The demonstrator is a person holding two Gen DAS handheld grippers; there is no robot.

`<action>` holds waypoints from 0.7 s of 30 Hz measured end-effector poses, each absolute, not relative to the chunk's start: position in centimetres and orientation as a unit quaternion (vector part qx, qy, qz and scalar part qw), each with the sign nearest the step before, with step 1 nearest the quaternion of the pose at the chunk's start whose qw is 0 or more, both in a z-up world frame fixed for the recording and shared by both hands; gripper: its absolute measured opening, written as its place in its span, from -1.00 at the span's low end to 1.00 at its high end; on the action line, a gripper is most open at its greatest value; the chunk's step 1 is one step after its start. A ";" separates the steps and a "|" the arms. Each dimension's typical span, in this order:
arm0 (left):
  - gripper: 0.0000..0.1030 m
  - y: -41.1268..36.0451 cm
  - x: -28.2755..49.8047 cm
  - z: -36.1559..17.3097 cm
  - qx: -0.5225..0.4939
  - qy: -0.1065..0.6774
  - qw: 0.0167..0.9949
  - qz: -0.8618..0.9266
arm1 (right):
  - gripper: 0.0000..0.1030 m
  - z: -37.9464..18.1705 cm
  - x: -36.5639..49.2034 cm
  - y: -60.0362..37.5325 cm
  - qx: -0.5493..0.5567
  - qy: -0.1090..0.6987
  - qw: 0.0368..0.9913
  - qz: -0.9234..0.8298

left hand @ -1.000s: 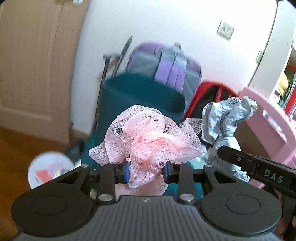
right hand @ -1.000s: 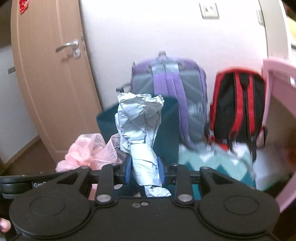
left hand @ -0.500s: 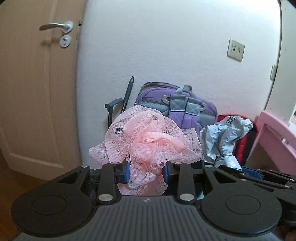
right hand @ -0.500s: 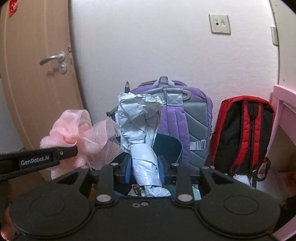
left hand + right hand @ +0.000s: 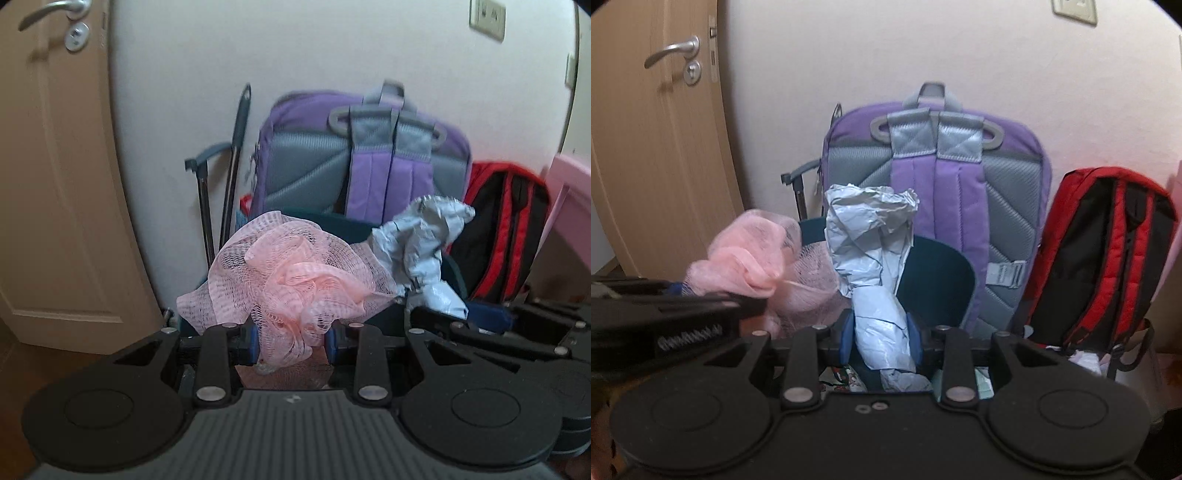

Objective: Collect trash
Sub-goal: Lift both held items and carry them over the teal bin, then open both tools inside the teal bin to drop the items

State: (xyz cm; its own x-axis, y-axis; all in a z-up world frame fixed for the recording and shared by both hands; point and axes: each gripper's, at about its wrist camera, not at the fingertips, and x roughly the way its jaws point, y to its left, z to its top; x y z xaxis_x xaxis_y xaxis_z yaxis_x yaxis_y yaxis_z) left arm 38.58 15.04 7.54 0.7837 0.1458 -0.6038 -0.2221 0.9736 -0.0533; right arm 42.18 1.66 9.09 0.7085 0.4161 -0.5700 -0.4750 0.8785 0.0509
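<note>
My left gripper (image 5: 291,341) is shut on a pink mesh bath sponge (image 5: 291,280). My right gripper (image 5: 881,339) is shut on a crumpled light-blue plastic wrapper (image 5: 871,254). Both are held side by side just over the open top of a dark teal bin (image 5: 938,280), whose rim also shows in the left wrist view (image 5: 332,221). The wrapper shows in the left wrist view (image 5: 424,243) to the right of the sponge, and the sponge shows in the right wrist view (image 5: 750,254) to the left. Some trash lies low in the bin (image 5: 846,376).
A purple and grey backpack (image 5: 938,177) leans on the white wall behind the bin, with a red and black backpack (image 5: 1104,251) to its right. A wooden door (image 5: 653,147) is at left. Pink furniture (image 5: 569,206) stands at right. A trolley handle (image 5: 207,206) stands left of the bin.
Both grippers have moved closer to the bin and the backpacks, keeping hold of the sponge and the wrapper. The backpacks look larger and the bin's opening now sits just beneath them.
</note>
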 end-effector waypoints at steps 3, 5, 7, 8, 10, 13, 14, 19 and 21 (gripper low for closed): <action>-0.39 15.2 39.9 6.3 -0.057 0.333 0.936 0.095 | -0.37 8.0 42.9 2.5 -0.070 0.305 0.918 0.242; -0.39 15.2 40.6 5.7 -0.057 0.343 0.933 0.093 | -0.36 7.5 43.2 2.9 -0.080 0.307 0.917 0.243; -0.38 15.4 41.1 5.1 -0.056 0.350 0.930 0.092 | -0.36 7.1 43.5 3.1 -0.087 0.308 0.916 0.241; -0.38 15.5 41.2 5.0 -0.058 0.354 0.929 0.092 | -0.36 6.9 43.6 3.1 -0.090 0.310 0.916 0.239; -0.30 15.7 41.6 4.6 -0.065 0.362 0.925 0.091 | -0.35 6.4 43.9 3.2 -0.091 0.316 0.914 0.239; -0.21 15.6 41.6 4.6 -0.059 0.361 0.926 0.092 | -0.32 6.3 44.1 3.1 -0.096 0.314 0.916 0.231; -0.16 15.6 41.7 4.7 -0.057 0.362 0.926 0.093 | -0.32 6.3 44.1 3.0 -0.096 0.315 0.916 0.228; 0.18 15.9 40.9 5.6 -0.070 0.352 0.928 0.099 | -0.28 7.2 43.7 2.0 -0.077 0.316 0.918 0.228; 0.18 15.8 40.3 6.1 -0.074 0.349 0.929 0.096 | -0.28 7.7 43.1 1.7 -0.068 0.315 0.918 0.232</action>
State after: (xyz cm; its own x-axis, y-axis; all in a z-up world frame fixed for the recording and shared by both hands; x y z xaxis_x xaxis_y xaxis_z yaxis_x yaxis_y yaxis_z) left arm 40.33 15.79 6.06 0.7376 0.1267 -0.6633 -0.2298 0.9707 -0.0702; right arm 43.06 1.66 7.72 0.6934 0.3835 -0.6100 -0.4697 0.8826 0.0209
